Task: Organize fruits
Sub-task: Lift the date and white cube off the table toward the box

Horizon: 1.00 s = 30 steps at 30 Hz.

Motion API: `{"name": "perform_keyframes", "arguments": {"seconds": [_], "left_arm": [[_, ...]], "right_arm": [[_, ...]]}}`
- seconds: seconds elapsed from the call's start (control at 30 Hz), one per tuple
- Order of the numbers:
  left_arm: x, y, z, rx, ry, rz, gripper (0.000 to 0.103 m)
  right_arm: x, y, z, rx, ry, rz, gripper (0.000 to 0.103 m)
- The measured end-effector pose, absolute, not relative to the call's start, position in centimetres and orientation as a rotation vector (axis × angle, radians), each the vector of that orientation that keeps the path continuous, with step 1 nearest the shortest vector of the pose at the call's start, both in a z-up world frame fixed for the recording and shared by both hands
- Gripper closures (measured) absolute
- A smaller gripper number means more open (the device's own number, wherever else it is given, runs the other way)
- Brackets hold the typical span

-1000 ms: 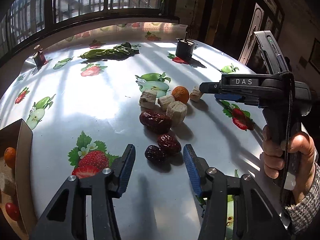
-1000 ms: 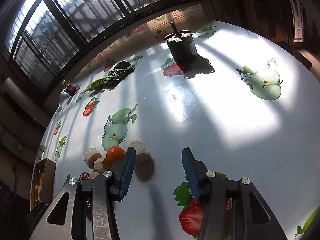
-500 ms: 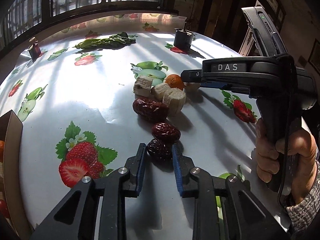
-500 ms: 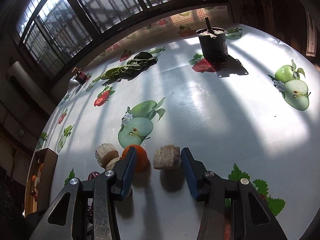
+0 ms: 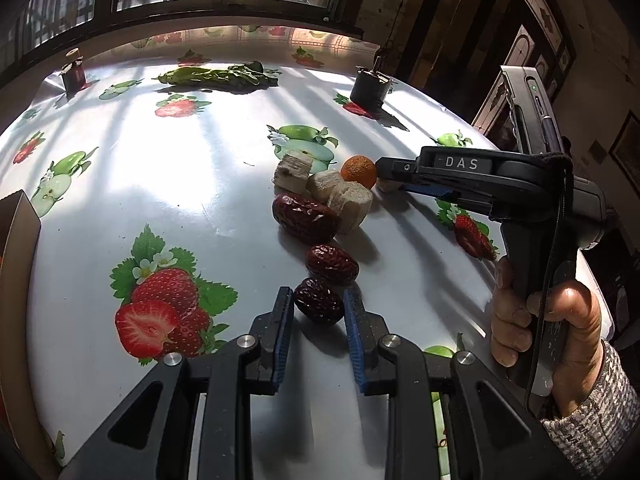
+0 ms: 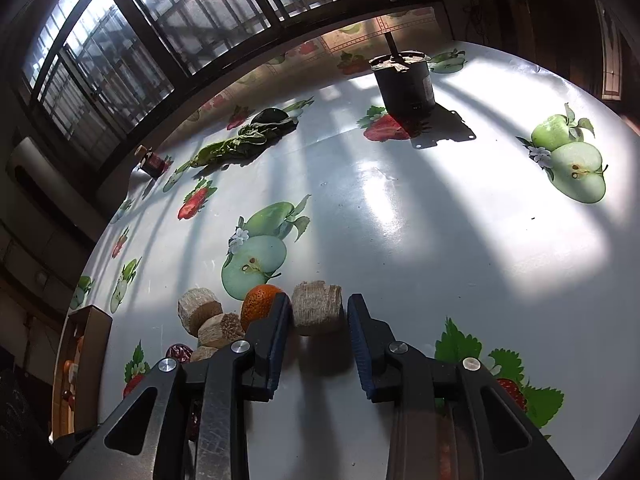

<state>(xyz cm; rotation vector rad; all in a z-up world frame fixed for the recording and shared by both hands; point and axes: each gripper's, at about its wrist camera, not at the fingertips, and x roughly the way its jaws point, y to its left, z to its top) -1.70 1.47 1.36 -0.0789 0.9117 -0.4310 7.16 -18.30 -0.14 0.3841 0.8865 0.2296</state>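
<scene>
On the fruit-print tablecloth (image 5: 168, 184) lie three dark red dates, several beige fibrous chunks (image 5: 349, 207) and a small orange (image 5: 359, 171). My left gripper (image 5: 319, 314) is shut on the nearest, darkest date (image 5: 319, 306), both blue pads touching it. The middle date (image 5: 332, 264) and the big date (image 5: 306, 218) lie just beyond. My right gripper (image 6: 318, 312) has its jaws closing around a lone beige chunk (image 6: 316, 314). Its left pad touches the chunk and a sliver of gap shows at the right pad. The orange (image 6: 260, 306) sits against the outside of its left finger.
An open cardboard box (image 5: 20, 232) with fruit inside stands at the table's left edge. A dark pot (image 6: 406, 84), green leaves (image 5: 216, 76) and a small jar (image 5: 74, 74) are at the far side. A person's hand (image 5: 560, 320) grips the right gripper's handle.
The left jaws came in from wide apart onto the darkest date. The right gripper shifted so the lone beige chunk lies between its fingers, and its jaws narrowed around it.
</scene>
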Motion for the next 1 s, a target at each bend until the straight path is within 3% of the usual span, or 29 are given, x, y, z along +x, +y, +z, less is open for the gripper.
{"name": "perform_keyframes", "arguments": {"seconds": [0.4, 0.67, 1.0], "left_arm": [[-1.8, 1.8, 1.7, -0.087, 0.887, -0.406, 0.079], [-3.0, 3.5, 2.9, -0.134, 0.839, -0.365, 0.079], [-9.6, 14.9, 7.6, -0.274, 0.731, -0.189, 0.078]], "right_arm": [[6.3, -19.2, 0.3, 0.398, 0.888, 0.187, 0.074], [2.6, -19.5, 3.3, 0.582, 0.857, 0.307, 0.074], [-1.8, -9.9, 6.3, 0.533, 0.894, 0.536, 0.074]]}}
